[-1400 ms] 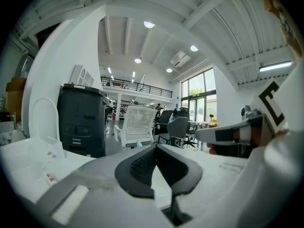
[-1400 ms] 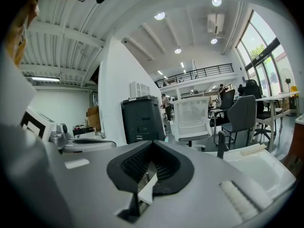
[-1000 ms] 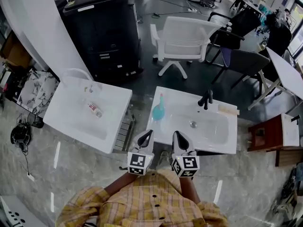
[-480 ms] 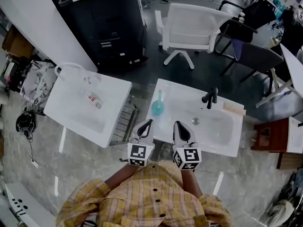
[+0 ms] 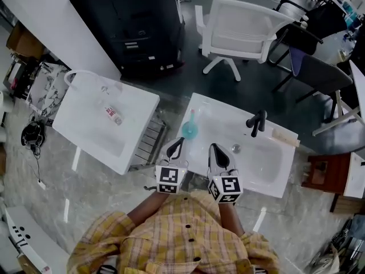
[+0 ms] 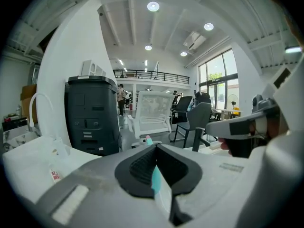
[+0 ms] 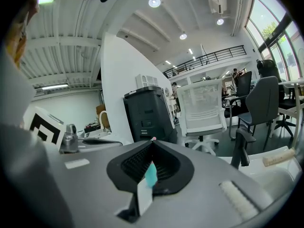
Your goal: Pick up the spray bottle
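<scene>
Reaching for the spray bottle point(image 5: 190, 130) is judged to be the step in hand; no grasp is made and the bottle is untouched. The left hand-held gripper point(image 5: 178, 144) and the right hand-held gripper point(image 5: 215, 150) are held side by side over the front edge of the white counter point(image 5: 268, 181). Both are seen with jaws brought together at the tips and nothing clamped.

The bottle is stood upright on the counter's left part, beside the basin point(image 5: 254, 153) and left of the dark faucet point(image 5: 256, 120). It is just ahead of the left tips but apart from them. In both gripper views it is glimpsed as a teal sliver through the slit between the pads point(image 6: 156, 179) point(image 7: 150, 173).

Next move, as judged: the jaws of one gripper need to be opened, carried forward around the bottle and closed before lifting. The left one is nearer.

The bottle is shown with a rounded teal body, a narrow neck and a pale pinkish top. The body looks smooth, so slipping is a risk; a grasp at the neck is judged safer
</scene>
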`<state>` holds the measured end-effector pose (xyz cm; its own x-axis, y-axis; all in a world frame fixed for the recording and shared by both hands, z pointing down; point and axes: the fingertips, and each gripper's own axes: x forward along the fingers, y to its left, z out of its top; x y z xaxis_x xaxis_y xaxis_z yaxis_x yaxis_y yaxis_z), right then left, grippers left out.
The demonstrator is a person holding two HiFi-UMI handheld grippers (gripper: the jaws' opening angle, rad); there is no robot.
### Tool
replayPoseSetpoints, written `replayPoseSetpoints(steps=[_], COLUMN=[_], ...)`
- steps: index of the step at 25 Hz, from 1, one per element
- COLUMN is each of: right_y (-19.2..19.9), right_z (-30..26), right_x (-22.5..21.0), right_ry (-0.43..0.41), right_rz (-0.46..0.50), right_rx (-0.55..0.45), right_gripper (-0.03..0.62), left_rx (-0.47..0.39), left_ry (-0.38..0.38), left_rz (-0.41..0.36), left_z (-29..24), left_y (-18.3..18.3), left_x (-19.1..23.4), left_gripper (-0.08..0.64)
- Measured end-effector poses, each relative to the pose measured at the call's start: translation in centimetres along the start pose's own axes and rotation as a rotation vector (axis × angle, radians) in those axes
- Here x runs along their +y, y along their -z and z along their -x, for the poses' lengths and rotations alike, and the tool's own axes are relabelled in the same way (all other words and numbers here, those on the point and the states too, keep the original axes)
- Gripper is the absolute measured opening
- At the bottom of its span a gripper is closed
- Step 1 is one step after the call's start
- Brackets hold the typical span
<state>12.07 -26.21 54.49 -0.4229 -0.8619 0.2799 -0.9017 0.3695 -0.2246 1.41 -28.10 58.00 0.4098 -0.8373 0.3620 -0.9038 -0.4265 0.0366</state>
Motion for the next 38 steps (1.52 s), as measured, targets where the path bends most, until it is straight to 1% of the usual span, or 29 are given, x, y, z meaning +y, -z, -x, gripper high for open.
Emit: replayPoseSetpoints(steps=[3, 9, 15, 30, 38], right_y=[-0.1, 0.6, 1.2, 2.2, 2.4], right_z=[-0.5, -0.8, -1.1, -1.7, -2.0], right_x=[-0.4, -1.7, -2.4, -4.2, -4.8], right_ry=[-0.014, -0.020, -0.028, -0.043, -0.041], right_rz=[0.002, -0.006, -0.011, -0.016, -0.021], right_rx=[0.007, 0.030, 0.049, 0.083, 0.093], right_gripper=[0.002, 0.002, 0.002, 0.002, 0.002], left_rx=[0.022, 0.053, 0.080, 0.118, 0.123], left_ry=[-0.003, -0.033, -0.067, -0.149, -0.168], left_rz=[0.002, 0.004, 0.016, 0.016, 0.015], left_z=[-1.1, -3.2, -4.6, -8.3, -9.6], left_y=[0.5, 1.5, 2.5, 3.4, 3.6], left_x=[-0.1, -0.2, 0.0, 0.6, 1.0], left_gripper=[0.001, 0.057, 0.094, 0.103, 0.103])
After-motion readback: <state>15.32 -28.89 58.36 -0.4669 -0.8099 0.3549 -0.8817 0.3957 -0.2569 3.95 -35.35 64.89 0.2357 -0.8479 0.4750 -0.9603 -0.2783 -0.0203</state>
